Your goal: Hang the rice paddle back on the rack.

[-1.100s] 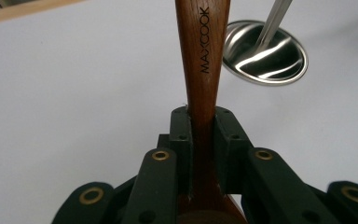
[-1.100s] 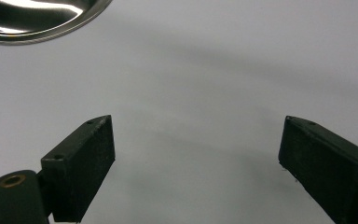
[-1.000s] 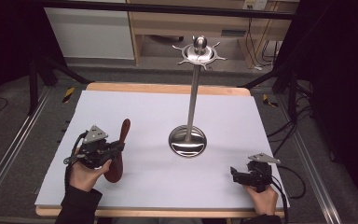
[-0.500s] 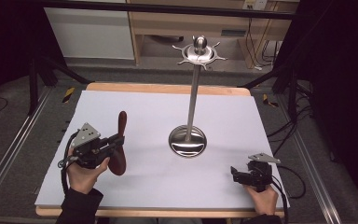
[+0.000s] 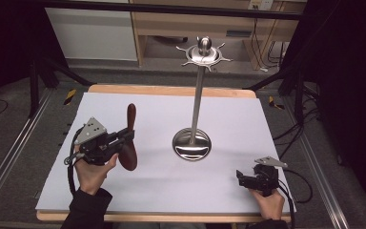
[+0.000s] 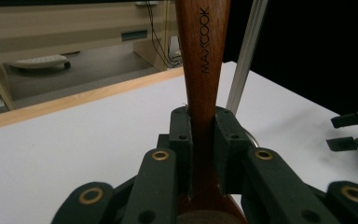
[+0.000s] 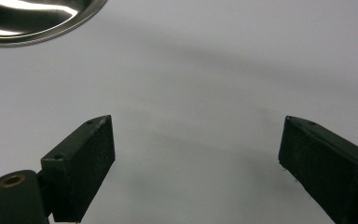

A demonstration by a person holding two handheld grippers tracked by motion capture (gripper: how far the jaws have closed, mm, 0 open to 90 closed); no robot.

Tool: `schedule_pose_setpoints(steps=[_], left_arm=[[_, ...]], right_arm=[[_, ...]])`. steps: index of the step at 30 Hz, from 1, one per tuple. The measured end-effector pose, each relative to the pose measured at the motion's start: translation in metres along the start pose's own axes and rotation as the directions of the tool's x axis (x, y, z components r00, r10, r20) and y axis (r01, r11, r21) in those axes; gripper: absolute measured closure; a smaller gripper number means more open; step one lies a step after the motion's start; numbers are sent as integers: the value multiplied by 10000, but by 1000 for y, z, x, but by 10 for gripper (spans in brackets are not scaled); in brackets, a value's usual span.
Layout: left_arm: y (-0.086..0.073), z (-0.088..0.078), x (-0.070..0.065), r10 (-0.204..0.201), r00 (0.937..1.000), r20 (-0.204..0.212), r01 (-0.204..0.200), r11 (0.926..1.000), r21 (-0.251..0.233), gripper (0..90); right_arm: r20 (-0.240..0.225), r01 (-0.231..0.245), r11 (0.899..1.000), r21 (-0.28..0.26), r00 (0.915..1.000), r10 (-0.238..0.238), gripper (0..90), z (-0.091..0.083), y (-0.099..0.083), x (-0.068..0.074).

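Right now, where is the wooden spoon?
In the high view, the wooden spoon is at the table's left, clamped in the left gripper, left of the metal stand.

One word can be read: "MAXCOOK", printed in dark capitals along the handle of the reddish-brown wooden spoon (image 6: 204,60). In the left gripper view it runs lengthwise up the handle at the upper middle of the frame. No other lettering is legible.

Metal stand (image 5: 196,95) blocks table centre; bare table (image 5: 248,119) open around it.
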State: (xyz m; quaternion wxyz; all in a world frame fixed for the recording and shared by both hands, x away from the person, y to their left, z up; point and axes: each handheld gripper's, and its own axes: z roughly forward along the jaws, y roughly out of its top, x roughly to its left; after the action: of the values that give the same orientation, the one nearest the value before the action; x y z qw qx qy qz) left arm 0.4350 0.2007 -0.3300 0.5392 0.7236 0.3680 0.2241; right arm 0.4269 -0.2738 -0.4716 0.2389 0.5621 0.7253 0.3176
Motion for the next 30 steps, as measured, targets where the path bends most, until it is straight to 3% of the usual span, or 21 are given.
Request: schedule_pose_setpoints(steps=[6, 15, 30], left_arm=[[20, -2, -3, -14, 9998, 179, 23, 9987, -507, 785], [45, -5, -10, 319, 9992, 240, -293, 9946, -997, 785], [67, 19, -18, 540, 9956, 761, -462, 9938, -1008, 785]], right_arm=[[-40, 29, 10000, -32, 10000, -29, 110, 0, 0, 0], [-89, -32, 10000, -39, 10000, 32, 110, 1, 0, 0], [14, 12, 10000, 90, 10000, -12, 110, 5, 1, 1]])
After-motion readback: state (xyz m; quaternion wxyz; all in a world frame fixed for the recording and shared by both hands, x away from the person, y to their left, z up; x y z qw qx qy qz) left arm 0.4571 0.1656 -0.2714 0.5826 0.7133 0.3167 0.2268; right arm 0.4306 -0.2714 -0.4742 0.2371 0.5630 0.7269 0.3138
